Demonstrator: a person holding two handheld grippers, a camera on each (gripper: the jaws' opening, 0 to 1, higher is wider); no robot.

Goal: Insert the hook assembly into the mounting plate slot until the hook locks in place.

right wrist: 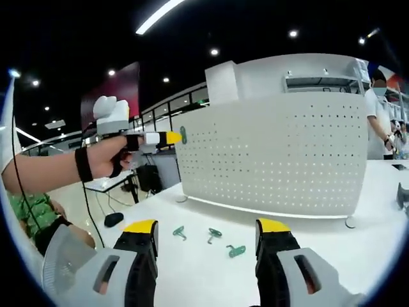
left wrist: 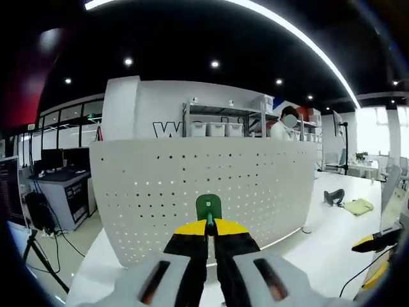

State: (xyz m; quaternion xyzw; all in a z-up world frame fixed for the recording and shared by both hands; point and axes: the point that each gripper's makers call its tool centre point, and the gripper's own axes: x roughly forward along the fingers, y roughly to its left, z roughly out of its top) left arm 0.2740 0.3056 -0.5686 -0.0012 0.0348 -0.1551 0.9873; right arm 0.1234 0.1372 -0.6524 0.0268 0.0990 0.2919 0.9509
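L gripper (left wrist: 209, 231): jaws pinched narrow on 1 green hook (left wrist: 208, 208), gripped by its lower stem; hook's flat green tab sticks up past yellow tips, right in front of panel face. Seen also from right gripper view, held up by a hand (right wrist: 107, 157) w/ black wrist strap, yellow tip + hook (right wrist: 183, 134) at panel's upper left edge; touching or just short, can't tell.
R gripper (right wrist: 206, 238): jaws wide apart, nothing between them, low over table, pointing toward panel and loose hooks.
Panel (left wrist: 243, 185): 1 white perforated plate, curved, standing upright on table on small feet; rows of small round holes across face. Same panel in right gripper view (right wrist: 287, 153).
Loose hooks: 3 green ones flat on table betw. R jaws and panel, in a loose row, near each other but apart: left hook (right wrist: 179, 232), mid hook (right wrist: 214, 235), right hook (right wrist: 236, 251).
Hook count: 4 total, 1 held, 3 lying.
Table (left wrist: 319, 249): white, long; 1 dark object (left wrist: 333, 196) and 1 pale yellow cloth (left wrist: 358, 206) far right, well apart from panel.
Bkgd: shelving w/ 3 white bins (left wrist: 216, 129) behind panel; 1 person (right wrist: 377, 121) in white standing past panel's right end.
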